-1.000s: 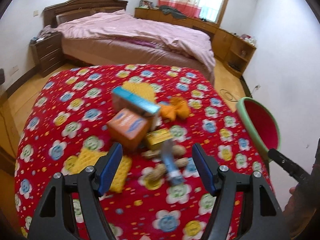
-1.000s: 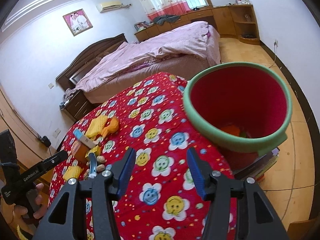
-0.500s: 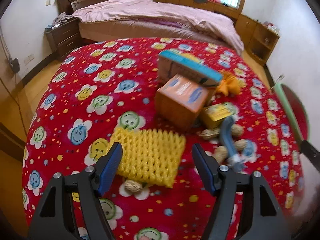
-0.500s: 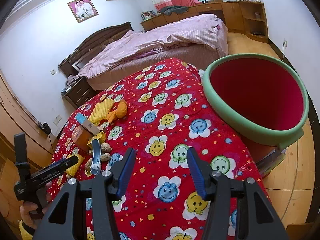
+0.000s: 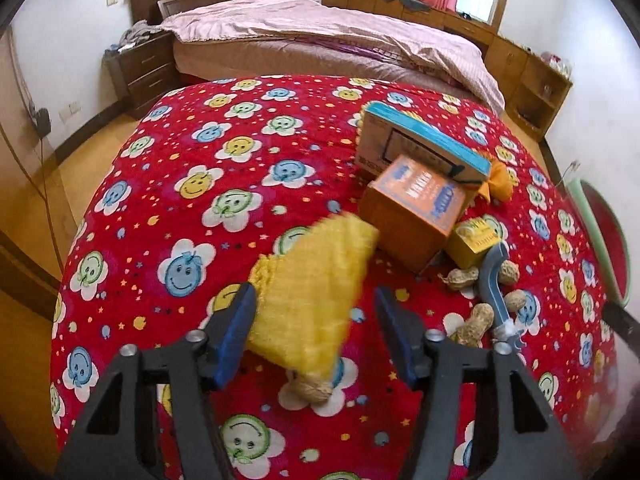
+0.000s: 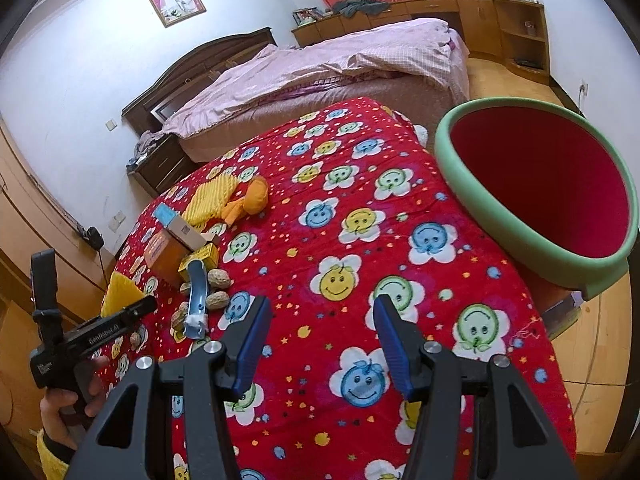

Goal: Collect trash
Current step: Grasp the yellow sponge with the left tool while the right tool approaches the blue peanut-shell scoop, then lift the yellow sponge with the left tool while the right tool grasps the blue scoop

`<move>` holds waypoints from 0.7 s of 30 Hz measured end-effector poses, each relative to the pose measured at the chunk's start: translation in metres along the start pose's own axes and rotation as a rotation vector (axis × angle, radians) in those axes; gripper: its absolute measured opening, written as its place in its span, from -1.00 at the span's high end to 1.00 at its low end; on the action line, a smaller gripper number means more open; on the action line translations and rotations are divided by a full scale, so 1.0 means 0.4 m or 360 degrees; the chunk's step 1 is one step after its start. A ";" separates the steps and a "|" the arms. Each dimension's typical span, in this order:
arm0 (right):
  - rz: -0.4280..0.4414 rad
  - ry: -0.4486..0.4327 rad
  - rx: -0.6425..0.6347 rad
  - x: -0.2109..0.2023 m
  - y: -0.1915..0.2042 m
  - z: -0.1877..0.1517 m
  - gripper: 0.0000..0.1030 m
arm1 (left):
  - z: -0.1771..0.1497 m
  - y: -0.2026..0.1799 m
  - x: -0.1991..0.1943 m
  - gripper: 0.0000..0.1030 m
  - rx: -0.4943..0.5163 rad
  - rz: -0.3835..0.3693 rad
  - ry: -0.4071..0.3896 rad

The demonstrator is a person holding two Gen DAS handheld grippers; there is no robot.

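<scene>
Lying between the blue pads of my left hand-held gripper (image 5: 312, 316), the yellow foam net (image 5: 310, 292) is blurred and tilted, its near-left edge against the left pad (image 5: 236, 332) while the right pad stands clear of it; the jaws have just been closing, yet I cannot call it a grip. A peanut (image 5: 310, 388) sits just under the net's near edge on the red flower-print worktop (image 5: 180, 200). Beyond it are an orange box (image 5: 412, 216) with a blue-topped box (image 5: 424, 148) leaning over it, a small yellow box (image 5: 474, 240), a blue curved piece (image 5: 494, 284) among more peanuts, and an orange bag (image 5: 500, 184). The left view catches only a sliver of the green-rimmed red bin (image 5: 600, 240) at the worktop's right edge; the right view shows its whole mouth (image 6: 540, 196), a second yellow net (image 6: 208, 200) beside the orange bag, and my left hand (image 6: 60, 408) on its handle. My right hand-held gripper (image 6: 320, 344) stands open over bare cloth, holding nothing. Half a second ago the net lay flat ahead of the left jaws; now it is up between them, and the bin has slid farther toward the right view's edge.
</scene>
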State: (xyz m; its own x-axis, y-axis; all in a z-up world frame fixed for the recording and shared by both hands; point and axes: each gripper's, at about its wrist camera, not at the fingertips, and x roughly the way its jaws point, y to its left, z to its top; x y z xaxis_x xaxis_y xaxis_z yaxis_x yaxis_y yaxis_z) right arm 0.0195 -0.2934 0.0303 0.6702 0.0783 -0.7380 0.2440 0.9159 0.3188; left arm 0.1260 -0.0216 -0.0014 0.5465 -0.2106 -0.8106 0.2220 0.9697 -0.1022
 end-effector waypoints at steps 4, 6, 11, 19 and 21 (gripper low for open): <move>0.0010 0.0014 -0.0020 0.009 0.014 -0.002 -0.10 | -0.002 0.029 -0.004 0.38 -0.0035 -0.0052 -0.0011; 0.0016 0.0024 -0.0035 0.014 0.025 -0.004 -0.10 | -0.004 0.045 -0.007 0.59 -0.0065 -0.0058 -0.0022; 0.0037 0.0050 -0.0077 0.026 0.053 -0.009 -0.10 | -0.008 0.079 -0.027 0.75 -0.0174 -0.0150 -0.0049; 0.0113 0.0122 -0.0189 0.053 0.125 -0.033 -0.10 | -0.022 0.098 -0.080 0.76 -0.0245 -0.0216 -0.0128; 0.0132 0.0149 -0.0215 0.064 0.141 -0.042 -0.09 | -0.028 0.100 -0.091 0.76 -0.0252 -0.0231 -0.0140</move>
State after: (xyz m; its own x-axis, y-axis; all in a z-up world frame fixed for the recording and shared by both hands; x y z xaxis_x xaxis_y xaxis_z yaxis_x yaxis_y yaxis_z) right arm 0.0386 -0.2333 0.0196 0.6142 0.1865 -0.7668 0.0897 0.9488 0.3027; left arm 0.1060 0.0263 0.0175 0.5879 -0.3527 -0.7280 0.1776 0.9342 -0.3093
